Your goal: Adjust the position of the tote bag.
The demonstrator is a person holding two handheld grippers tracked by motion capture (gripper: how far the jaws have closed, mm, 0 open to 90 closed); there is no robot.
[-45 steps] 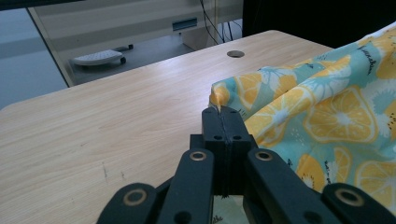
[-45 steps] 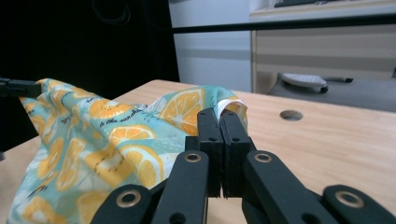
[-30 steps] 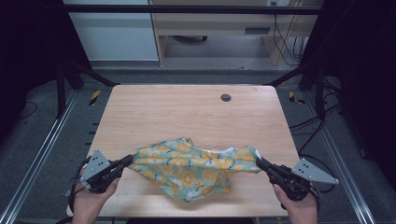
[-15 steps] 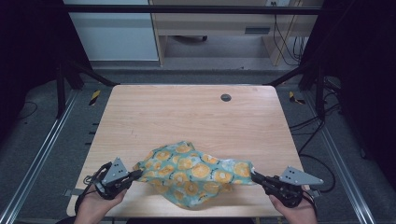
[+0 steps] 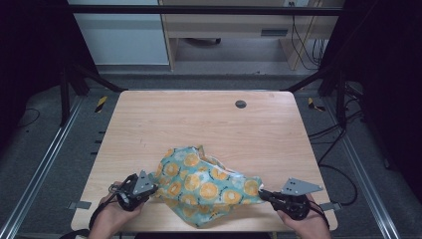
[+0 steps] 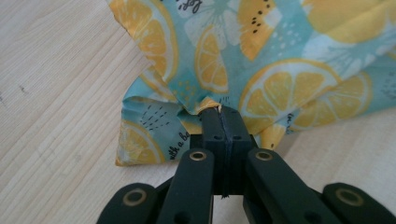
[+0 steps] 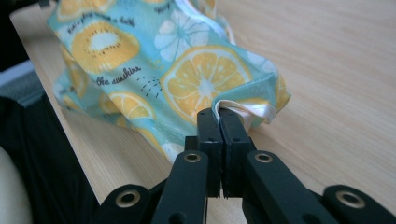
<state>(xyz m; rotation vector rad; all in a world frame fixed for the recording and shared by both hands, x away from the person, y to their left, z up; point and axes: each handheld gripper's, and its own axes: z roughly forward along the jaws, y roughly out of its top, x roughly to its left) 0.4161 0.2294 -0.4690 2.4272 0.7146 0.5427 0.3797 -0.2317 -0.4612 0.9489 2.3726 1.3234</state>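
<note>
My left claw (image 5: 155, 188) is pinching the left corner of the cloth (image 5: 206, 184), jaws clamped tight on it. My right claw (image 5: 263, 194) is gripping its white-edged right corner. Between them the cloth is lying bunched near the bench's (image 5: 199, 124) near edge.

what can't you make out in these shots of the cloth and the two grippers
- Cloth underside: high view, hidden by its own folds.
- Pinched edge in left gripper: left gripper view, covered by the shut jaws.
- Pinched hem in right gripper: right gripper view, same.
- Small dark round thing: high view, too small to identify.
</note>
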